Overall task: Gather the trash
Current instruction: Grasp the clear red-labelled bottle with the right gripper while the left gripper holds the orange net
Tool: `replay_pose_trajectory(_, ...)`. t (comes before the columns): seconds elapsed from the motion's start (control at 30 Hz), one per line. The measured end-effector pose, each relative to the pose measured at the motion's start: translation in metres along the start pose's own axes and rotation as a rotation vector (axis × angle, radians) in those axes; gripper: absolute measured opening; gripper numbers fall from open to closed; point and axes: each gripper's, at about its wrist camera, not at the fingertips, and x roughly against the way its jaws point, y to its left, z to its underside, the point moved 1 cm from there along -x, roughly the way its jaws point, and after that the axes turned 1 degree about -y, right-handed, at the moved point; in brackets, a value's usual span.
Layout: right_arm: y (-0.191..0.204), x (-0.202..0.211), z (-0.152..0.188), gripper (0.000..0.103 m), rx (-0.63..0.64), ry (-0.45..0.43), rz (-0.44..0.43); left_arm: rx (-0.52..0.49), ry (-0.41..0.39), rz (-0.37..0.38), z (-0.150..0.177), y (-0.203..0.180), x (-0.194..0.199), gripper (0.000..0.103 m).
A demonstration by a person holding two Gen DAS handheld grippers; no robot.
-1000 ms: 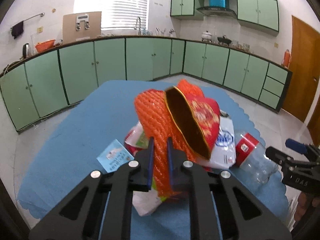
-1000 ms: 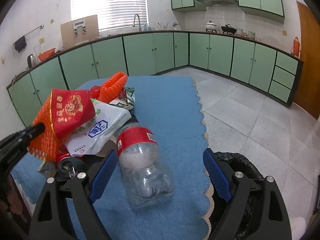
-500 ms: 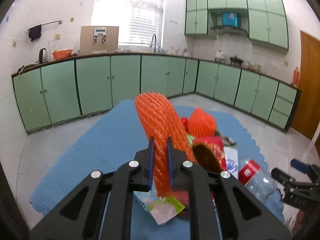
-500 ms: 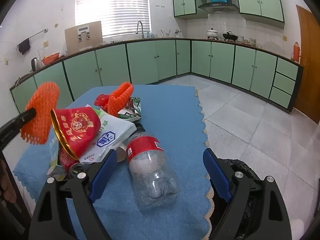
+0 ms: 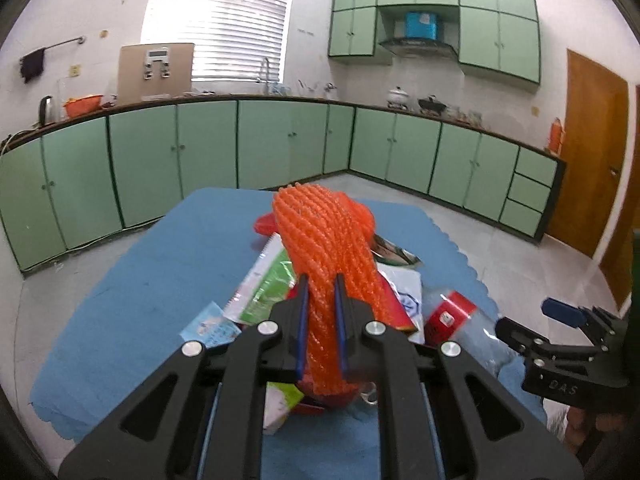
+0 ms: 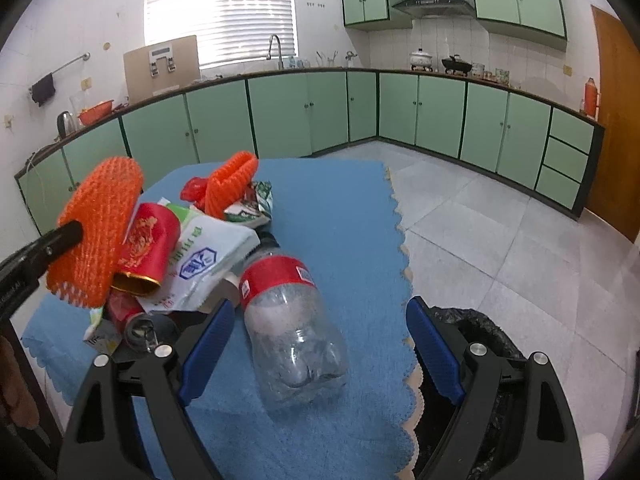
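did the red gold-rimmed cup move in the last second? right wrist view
Yes. The red cup hung on the orange foam net in the left gripper, and has dropped onto the white bag, beside the plastic bottle.

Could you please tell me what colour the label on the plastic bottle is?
Red; the plastic bottle shows it best in the right wrist view.
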Motion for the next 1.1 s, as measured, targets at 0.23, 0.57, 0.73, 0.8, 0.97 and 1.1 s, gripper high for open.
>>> replay_pose_trajectory(0.23, -0.004, -0.026, 0.006, 0.089, 0.018, 0.066, -0.022, -0.003, 0.038, 0.011, 0.008, 0.003, -0.015, 0.01)
replay_pose_trajectory(0.57, -0.005, -0.05, 0.012, 0.094, 0.022, 0.113, -0.059, -0.012, 0.075, -0.002, 0.01, 0.004, -0.028, 0.01)
replay_pose_trajectory(0.73, -0.002, -0.06, 0.012, 0.069, 0.01, 0.152, -0.129, -0.01, 0.081, -0.01, 0.009, 0.003, -0.029, 0.01)
replay_pose_trajectory(0.8, -0.001, -0.06, 0.013, 0.068, 0.006, 0.163, -0.163, -0.012, 0.08, -0.012, 0.009, 0.003, -0.029, 0.01)
replay_pose_trajectory(0.97, -0.002, -0.049, 0.01, 0.062, -0.008, 0.127, -0.193, -0.014, 0.067, -0.011, 0.006, -0.001, -0.025, 0.01)
replay_pose_trajectory(1.1, -0.006, -0.039, 0.006, 0.062, -0.008, 0.105, -0.183, -0.017, 0.045, -0.005, 0.003, -0.003, -0.019, 0.01)
